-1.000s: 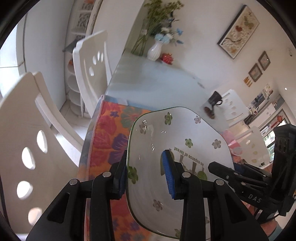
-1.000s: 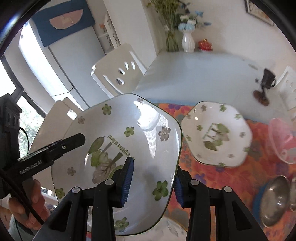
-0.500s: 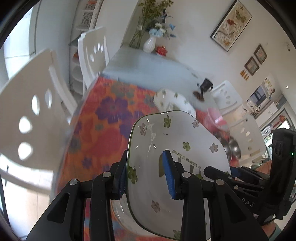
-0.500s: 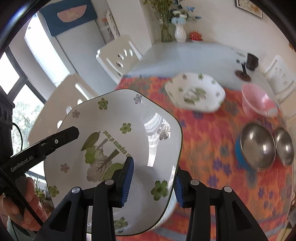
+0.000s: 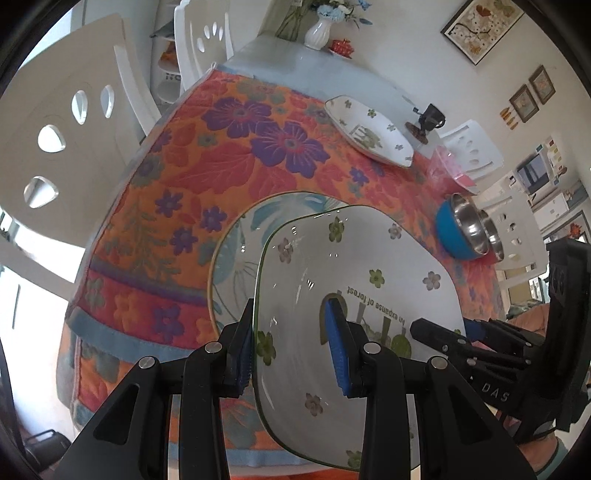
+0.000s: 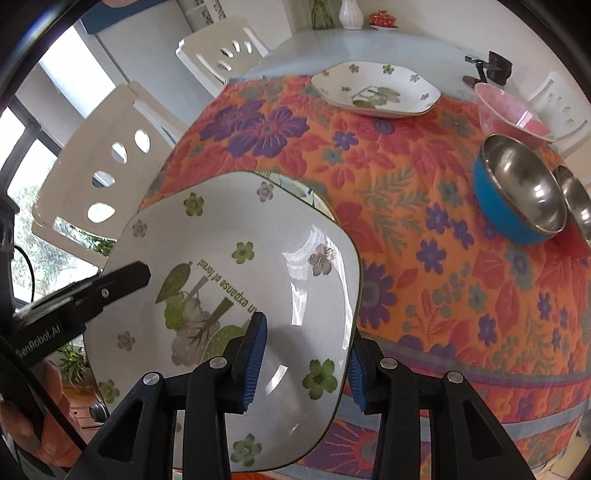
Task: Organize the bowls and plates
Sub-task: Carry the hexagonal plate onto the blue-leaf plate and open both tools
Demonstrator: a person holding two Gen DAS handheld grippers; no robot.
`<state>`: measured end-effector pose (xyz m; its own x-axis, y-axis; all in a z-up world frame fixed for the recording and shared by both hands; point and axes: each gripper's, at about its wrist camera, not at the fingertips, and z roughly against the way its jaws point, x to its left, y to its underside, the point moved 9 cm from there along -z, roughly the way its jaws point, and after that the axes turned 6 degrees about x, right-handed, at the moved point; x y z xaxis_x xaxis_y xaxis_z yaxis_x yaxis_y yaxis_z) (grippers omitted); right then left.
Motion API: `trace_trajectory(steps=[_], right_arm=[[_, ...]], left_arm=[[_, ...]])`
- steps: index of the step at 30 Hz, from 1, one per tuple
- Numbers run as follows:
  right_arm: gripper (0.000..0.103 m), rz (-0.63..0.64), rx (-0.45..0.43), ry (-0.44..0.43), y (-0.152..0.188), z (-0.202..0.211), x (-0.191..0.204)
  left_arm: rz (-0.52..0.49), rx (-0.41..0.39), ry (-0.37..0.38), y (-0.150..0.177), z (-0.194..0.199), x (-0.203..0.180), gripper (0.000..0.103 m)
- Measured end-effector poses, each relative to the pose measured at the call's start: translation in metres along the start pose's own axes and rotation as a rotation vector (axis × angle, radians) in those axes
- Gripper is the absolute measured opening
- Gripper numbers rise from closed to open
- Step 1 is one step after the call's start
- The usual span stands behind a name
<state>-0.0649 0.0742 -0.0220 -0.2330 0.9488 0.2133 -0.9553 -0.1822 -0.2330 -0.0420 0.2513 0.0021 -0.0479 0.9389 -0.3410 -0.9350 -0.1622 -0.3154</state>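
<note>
Both grippers hold one white flowered plate [image 5: 354,280] [image 6: 258,266] by opposite rims, tilted above the table's near corner. My left gripper [image 5: 291,347] is shut on its left rim; my right gripper [image 6: 303,362] is shut on its right rim. Under the held plate lies a round plate with blue leaf print [image 5: 240,251], mostly hidden, with only an edge [image 6: 299,188] showing in the right wrist view. A matching white flowered plate [image 5: 369,131] [image 6: 376,90] rests far across the cloth.
An orange floral cloth [image 6: 424,221] covers the table. A blue steel-lined bowl [image 6: 521,188], a second steel bowl [image 6: 576,199] and a pink bowl [image 6: 506,110] sit at the right. White chairs [image 5: 66,122] stand along the left side. A vase [image 5: 317,31] and a dark cup [image 6: 496,68] stand at the far end.
Both grippers carried the flowered plate down and back toward the near corner, tilting further downward. The round leaf-print plate has come into view beneath it. Both grips are unchanged.
</note>
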Motion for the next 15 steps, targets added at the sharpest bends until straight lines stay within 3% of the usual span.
trace_trajectory(steps=[15], right_arm=[[0.039,0.001,0.009,0.070,-0.016,-0.025,0.006]], left_arm=[[-0.061,0.034,-0.025,-0.011,-0.030,0.017,0.031]])
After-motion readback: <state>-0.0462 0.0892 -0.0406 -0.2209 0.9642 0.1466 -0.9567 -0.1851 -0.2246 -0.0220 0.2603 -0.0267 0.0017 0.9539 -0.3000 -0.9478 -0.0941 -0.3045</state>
